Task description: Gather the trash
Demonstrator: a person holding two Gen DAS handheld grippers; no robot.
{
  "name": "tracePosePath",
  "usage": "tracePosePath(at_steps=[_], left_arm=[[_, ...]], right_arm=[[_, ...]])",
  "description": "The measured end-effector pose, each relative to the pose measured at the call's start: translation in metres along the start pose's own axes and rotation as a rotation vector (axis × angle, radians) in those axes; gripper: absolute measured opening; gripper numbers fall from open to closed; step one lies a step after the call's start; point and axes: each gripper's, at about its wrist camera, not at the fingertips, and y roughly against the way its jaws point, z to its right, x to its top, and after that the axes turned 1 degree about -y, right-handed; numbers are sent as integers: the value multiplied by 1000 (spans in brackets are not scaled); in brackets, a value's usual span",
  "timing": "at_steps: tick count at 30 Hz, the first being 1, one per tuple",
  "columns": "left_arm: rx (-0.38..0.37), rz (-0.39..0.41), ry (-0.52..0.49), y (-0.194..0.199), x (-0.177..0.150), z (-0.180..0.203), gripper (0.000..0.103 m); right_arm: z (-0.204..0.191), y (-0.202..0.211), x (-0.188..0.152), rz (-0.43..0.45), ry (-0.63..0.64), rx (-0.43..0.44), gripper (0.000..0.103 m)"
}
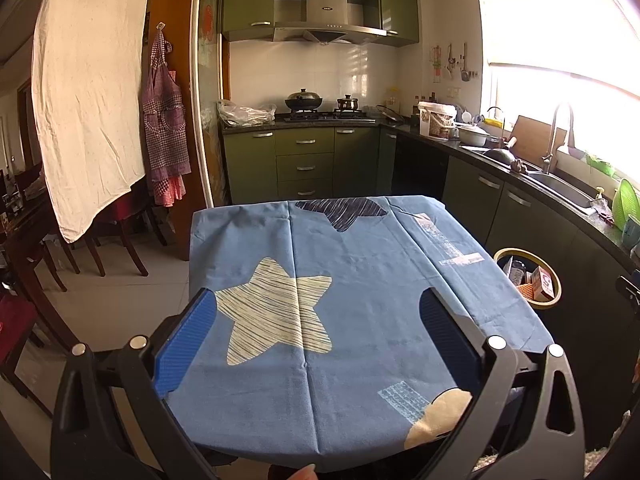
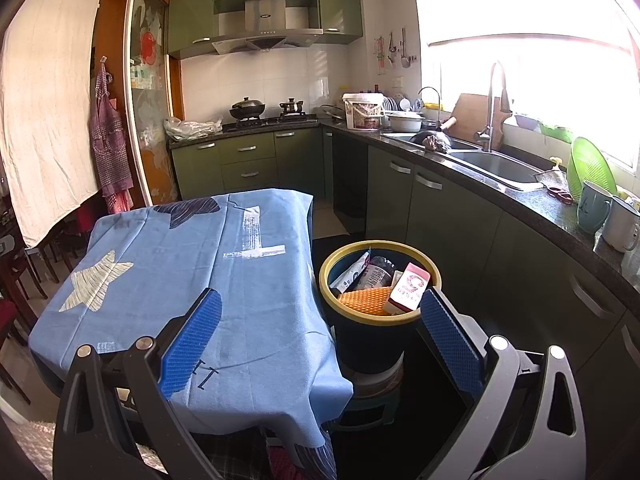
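A dark blue bin with a yellow rim (image 2: 434, 270) stands on the floor right of the table; it shows in the left wrist view too, as the bin (image 1: 556, 300). Inside lie a pink-and-white carton (image 2: 410, 288), an orange textured pad (image 2: 364, 300), a dark packet (image 2: 378, 272) and a white wrapper (image 2: 350, 274). My right gripper (image 2: 320, 300) is open with nothing in it, hanging above the table's right edge and the bin's near side. Over the blue star-print tablecloth (image 1: 360, 280), my left gripper (image 1: 318, 300) stands open and holds nothing.
A dark counter (image 2: 520, 196) with a sink (image 2: 492, 166), mugs (image 2: 596, 208) and a green colander (image 2: 592, 168) runs along the right. Green cabinets (image 1: 304, 160) and a stove with pots (image 1: 304, 102) are at the back. Wooden chairs (image 1: 120, 232) stand to the left.
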Motion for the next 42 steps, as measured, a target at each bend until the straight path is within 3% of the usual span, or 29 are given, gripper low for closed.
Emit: tracePosePath(at_steps=[42], left_arm=[[-62,-5,-40,-17,4,20,97]], right_arm=[[3,-14,-4,-35,-5,-11,98]])
